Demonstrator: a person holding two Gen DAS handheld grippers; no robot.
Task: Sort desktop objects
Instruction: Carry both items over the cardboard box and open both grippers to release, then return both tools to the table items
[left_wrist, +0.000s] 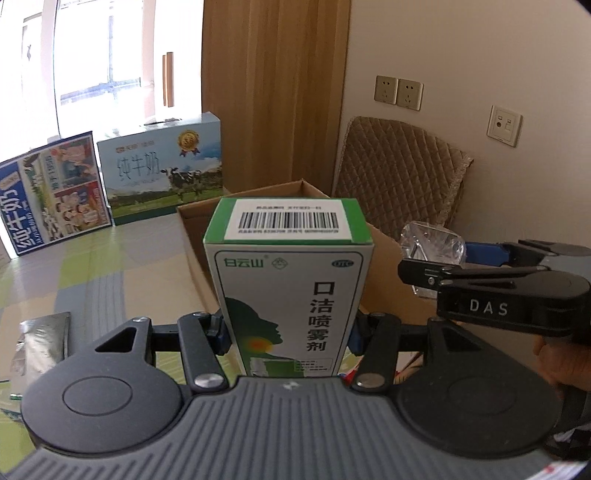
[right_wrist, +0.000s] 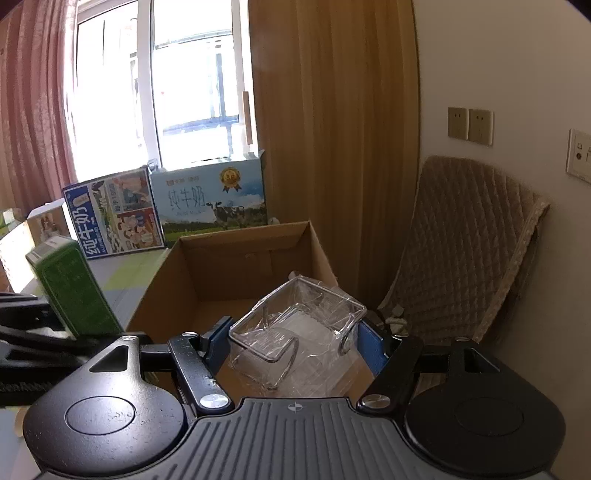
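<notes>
The left gripper is clamped on a spray box, white and green, held upright with its barcode end up, squeezed between the blue pads. At 3 o'clock in the left view the right gripper reaches in from the side, holding a clear container. At 9 o'clock a foil pack lies on the striped table.

In the right view the right gripper is closed on the clear container, its fingers pressed to both sides; the container hangs tilted over the open carton. The spray box shows at 9 o'clock, just left of the carton's wall.

The carton stands straight ahead, at 12 o'clock behind the spray box. Beyond it, at 10 to 11 o'clock, two milk cases stand against the window. At 2 o'clock a quilted cushion leans on the wall under the sockets.
</notes>
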